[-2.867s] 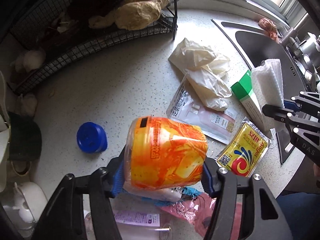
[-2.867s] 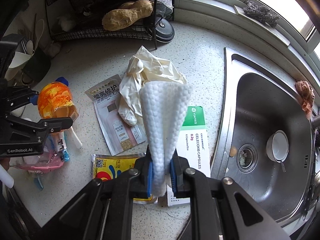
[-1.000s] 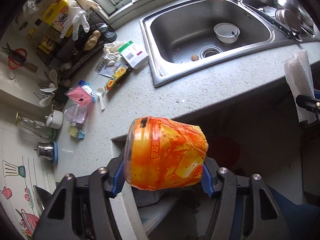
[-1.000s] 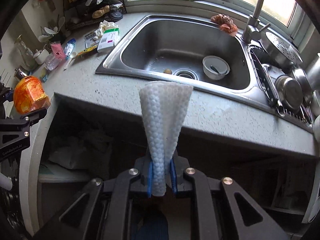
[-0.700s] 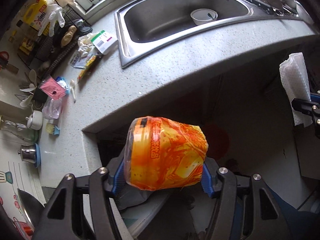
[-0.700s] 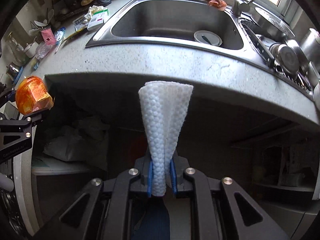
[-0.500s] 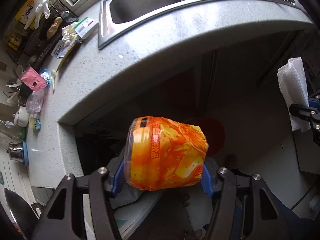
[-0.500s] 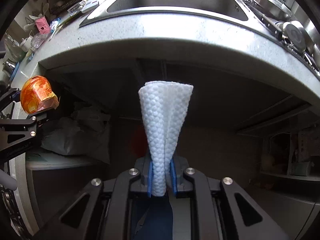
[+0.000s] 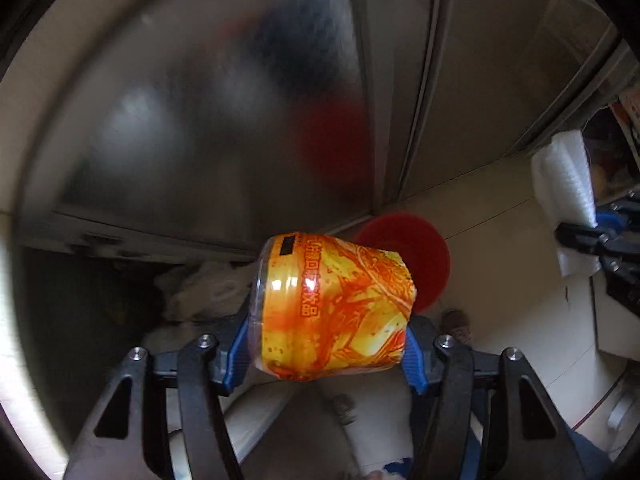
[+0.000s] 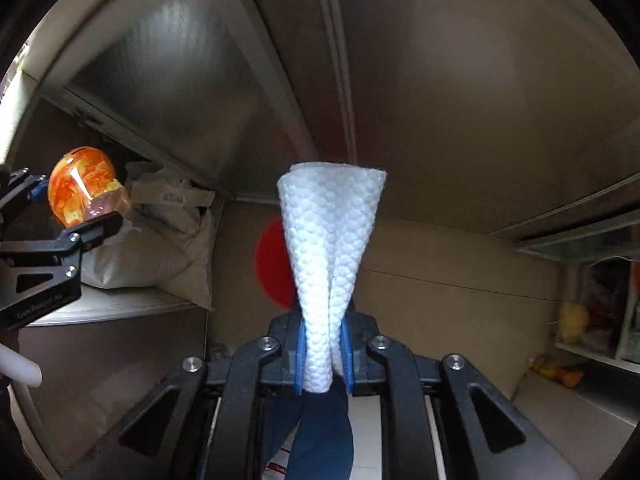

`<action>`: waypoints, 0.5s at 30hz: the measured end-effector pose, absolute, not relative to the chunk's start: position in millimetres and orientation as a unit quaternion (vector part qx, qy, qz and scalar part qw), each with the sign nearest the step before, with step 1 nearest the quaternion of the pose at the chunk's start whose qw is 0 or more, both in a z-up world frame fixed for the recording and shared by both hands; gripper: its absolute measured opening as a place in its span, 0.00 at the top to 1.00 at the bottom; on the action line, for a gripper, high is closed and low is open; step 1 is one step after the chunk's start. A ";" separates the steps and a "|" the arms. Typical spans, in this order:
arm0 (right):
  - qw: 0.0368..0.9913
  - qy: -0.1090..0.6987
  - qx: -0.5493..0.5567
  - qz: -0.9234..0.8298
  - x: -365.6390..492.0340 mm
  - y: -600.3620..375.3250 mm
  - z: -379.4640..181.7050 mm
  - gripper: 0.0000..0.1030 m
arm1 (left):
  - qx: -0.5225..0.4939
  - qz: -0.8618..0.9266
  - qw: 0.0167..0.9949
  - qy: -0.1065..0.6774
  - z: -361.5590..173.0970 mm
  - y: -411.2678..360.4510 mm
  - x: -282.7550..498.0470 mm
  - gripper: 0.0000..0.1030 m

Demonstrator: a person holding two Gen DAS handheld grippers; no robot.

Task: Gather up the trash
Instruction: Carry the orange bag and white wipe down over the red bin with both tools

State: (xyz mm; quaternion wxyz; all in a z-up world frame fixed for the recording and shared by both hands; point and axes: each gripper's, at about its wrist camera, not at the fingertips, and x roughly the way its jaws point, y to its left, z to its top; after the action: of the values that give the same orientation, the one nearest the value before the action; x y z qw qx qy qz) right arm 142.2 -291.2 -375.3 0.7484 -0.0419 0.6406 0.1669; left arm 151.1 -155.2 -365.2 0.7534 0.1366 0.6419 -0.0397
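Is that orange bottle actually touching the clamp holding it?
Touching. The left wrist view shows the blue pads pressed against both sides of the orange bottle.

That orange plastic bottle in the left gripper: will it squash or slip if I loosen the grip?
The orange bottle looks thin-walled and already dented, so it probably squashes easily. Its glossy film looks slippery. It lies sideways between the left gripper's blue pads, so loosening would likely drop it.

The round red plastic dish is half hidden behind the orange printed plastic container in the left view, and behind the white embossed paper towel in the right. The steel cabinet front above is motion-blurred.
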 end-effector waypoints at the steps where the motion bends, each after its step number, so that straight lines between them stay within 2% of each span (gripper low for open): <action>1: 0.746 0.643 -0.041 0.170 142.2 -288.9 -386.3 0.87 | 0.131 -0.042 0.753 0.643 -377.8 -153.1 151.3 0.42; 15: 0.728 0.659 -0.032 0.183 155.4 -258.7 -558.4 0.87 | 0.053 -0.095 0.740 0.663 -573.6 -153.9 146.5 0.42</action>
State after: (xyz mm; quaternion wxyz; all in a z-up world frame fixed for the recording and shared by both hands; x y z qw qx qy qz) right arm 155.4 -258.7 -558.4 0.7285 -0.0321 0.6594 0.1828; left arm 146.5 -153.9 -573.6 0.7404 0.0532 0.6632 -0.0951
